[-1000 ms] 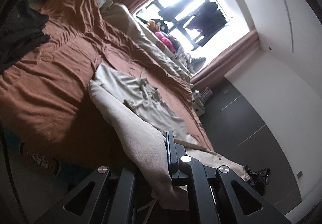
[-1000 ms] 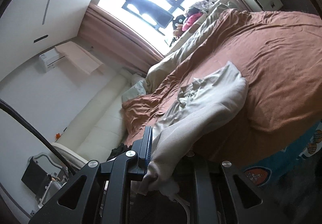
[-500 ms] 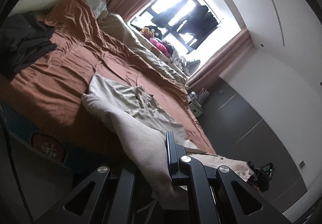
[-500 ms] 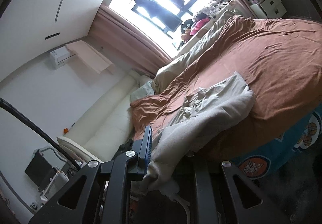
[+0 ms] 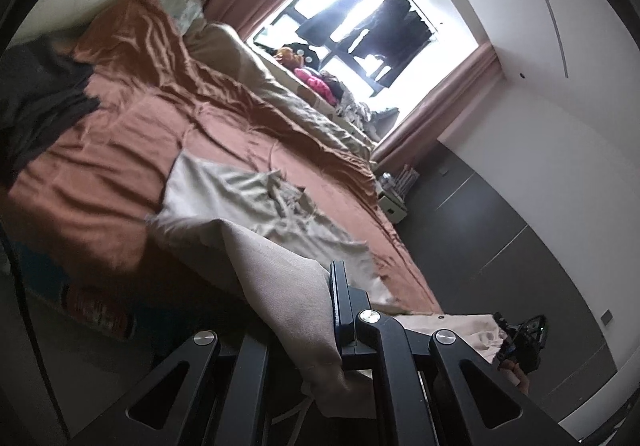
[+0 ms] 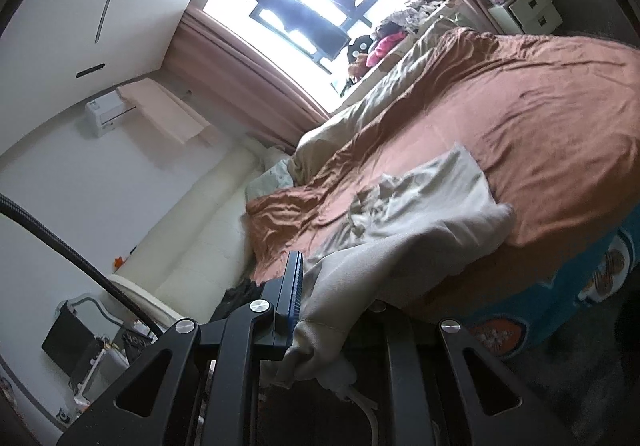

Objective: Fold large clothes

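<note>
Both tongs are clamped on the beige garment (image 5: 280,286): left gripper (image 5: 316,326), right gripper (image 6: 320,310). Half of it trails across the rust bedspread (image 6: 540,117). An uneven pull could drag that crumpled half off the bed's edge.

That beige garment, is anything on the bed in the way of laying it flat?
Nothing visible blocks it. Both tongs, left and right, already clamp the beige garment, and the rust-brown bedspread around it is bare. The dark clothes lie apart, towards the headboard end.
</note>
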The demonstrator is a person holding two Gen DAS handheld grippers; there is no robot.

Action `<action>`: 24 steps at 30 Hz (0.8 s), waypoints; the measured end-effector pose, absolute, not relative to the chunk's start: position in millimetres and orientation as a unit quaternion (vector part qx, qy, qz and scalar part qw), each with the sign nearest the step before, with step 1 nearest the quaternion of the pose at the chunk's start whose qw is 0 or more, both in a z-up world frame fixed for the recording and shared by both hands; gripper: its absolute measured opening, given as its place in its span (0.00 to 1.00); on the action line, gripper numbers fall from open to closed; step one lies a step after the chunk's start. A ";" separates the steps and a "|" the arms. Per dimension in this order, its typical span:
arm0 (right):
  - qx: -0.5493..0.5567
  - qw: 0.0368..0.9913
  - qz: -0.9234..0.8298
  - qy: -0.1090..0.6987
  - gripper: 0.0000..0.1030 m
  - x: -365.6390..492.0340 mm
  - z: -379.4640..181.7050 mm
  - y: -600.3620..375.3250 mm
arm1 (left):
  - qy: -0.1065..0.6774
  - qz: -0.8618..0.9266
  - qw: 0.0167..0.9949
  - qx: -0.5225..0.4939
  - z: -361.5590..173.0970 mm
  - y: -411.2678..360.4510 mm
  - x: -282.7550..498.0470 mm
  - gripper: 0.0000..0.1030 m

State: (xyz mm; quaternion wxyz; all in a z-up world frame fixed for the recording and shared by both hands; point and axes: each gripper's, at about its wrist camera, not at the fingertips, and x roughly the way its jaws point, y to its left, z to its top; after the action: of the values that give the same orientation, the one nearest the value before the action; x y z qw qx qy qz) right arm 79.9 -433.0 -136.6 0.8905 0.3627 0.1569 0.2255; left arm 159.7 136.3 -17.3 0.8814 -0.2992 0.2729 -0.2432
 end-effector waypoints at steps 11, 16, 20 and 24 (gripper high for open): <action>0.347 0.906 0.199 0.139 0.12 176.5 -74.7 -413.4 | 0.265 -0.218 0.885 -0.314 14.8 136.7 260.8 0.06; 0.335 0.913 0.182 0.145 0.12 229.7 -58.0 -396.8 | 0.270 -0.209 0.883 -0.323 14.2 137.9 309.0 0.06; 0.334 0.915 0.172 0.146 0.12 257.3 -56.3 -390.0 | 0.274 -0.202 0.882 -0.327 11.0 137.6 346.6 0.06; 0.341 0.912 0.155 0.165 0.12 292.6 -65.2 -383.2 | 0.291 -0.193 0.880 -0.322 -0.4 132.1 387.8 0.06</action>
State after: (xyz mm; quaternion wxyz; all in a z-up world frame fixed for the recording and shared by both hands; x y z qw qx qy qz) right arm 292.6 -383.2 -65.2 0.9124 0.3410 0.1650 0.1548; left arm 387.8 132.1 -0.4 0.8798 -0.3225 0.2912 -0.1927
